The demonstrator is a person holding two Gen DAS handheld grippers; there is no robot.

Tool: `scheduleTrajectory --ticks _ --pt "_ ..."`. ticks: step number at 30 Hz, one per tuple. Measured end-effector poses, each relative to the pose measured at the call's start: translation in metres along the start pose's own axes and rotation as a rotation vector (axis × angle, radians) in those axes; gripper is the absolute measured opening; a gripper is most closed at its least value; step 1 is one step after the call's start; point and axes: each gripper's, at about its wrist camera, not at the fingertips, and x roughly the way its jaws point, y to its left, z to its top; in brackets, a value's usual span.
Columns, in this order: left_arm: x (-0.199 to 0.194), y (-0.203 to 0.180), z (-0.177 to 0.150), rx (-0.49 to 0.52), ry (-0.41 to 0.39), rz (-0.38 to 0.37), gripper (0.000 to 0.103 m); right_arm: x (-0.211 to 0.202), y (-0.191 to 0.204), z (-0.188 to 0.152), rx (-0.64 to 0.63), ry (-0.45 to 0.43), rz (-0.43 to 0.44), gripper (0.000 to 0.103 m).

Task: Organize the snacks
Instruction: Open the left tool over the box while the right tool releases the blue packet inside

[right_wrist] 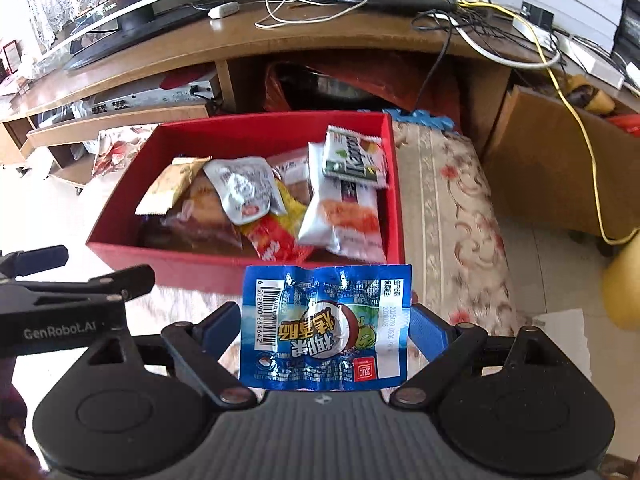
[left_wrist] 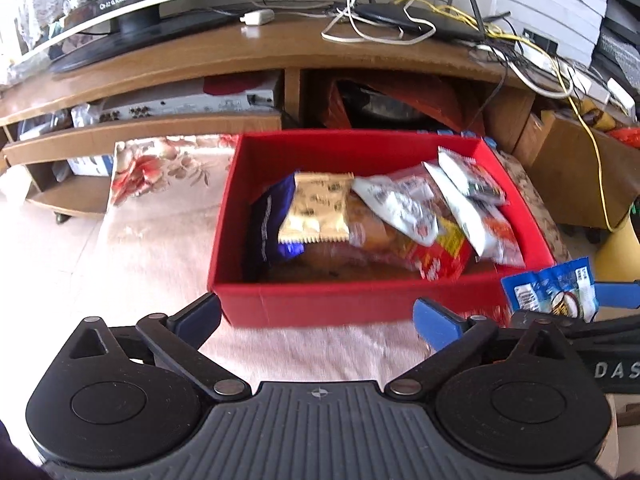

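Note:
A red box (left_wrist: 352, 138) (right_wrist: 272, 120) sits on a pale floral cloth and holds several snack packets: a gold one (left_wrist: 316, 208), a purple one (left_wrist: 268, 220) and white ones (left_wrist: 400, 208) (right_wrist: 340, 216). My left gripper (left_wrist: 318, 308) stands open and empty just in front of the box's near wall. My right gripper (right_wrist: 324, 320) is shut on a blue snack packet (right_wrist: 324, 328) (left_wrist: 552, 292), held flat just short of the box's near right corner. The left gripper's fingers (right_wrist: 120, 278) show at the left edge of the right wrist view.
Behind the box stands a low wooden TV stand (left_wrist: 256, 52) with a monitor base, a router and tangled cables (left_wrist: 376, 24). A cardboard box (right_wrist: 552, 160) and a yellow cable are at the right. The floral cloth (right_wrist: 448, 216) runs along the box's right side.

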Motion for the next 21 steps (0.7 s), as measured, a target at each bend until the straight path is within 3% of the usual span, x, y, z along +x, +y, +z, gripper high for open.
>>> scheduleTrajectory --ticks 5,9,17,21 --pt "-0.004 -0.005 -0.006 0.012 -0.004 0.011 0.103 0.0 -0.002 0.001 0.004 -0.002 0.006 0.086" --pt "0.0 -0.001 0.008 -0.021 -0.027 0.024 0.102 0.002 0.0 0.022 0.005 -0.045 0.014 0.083" --pt "0.036 0.001 0.042 -0.032 -0.009 0.108 0.102 0.045 0.001 0.068 0.04 -0.039 0.013 0.082" --pt "0.048 0.006 0.046 -0.065 0.017 0.116 0.102 0.068 0.001 0.079 0.044 -0.013 0.007 0.085"
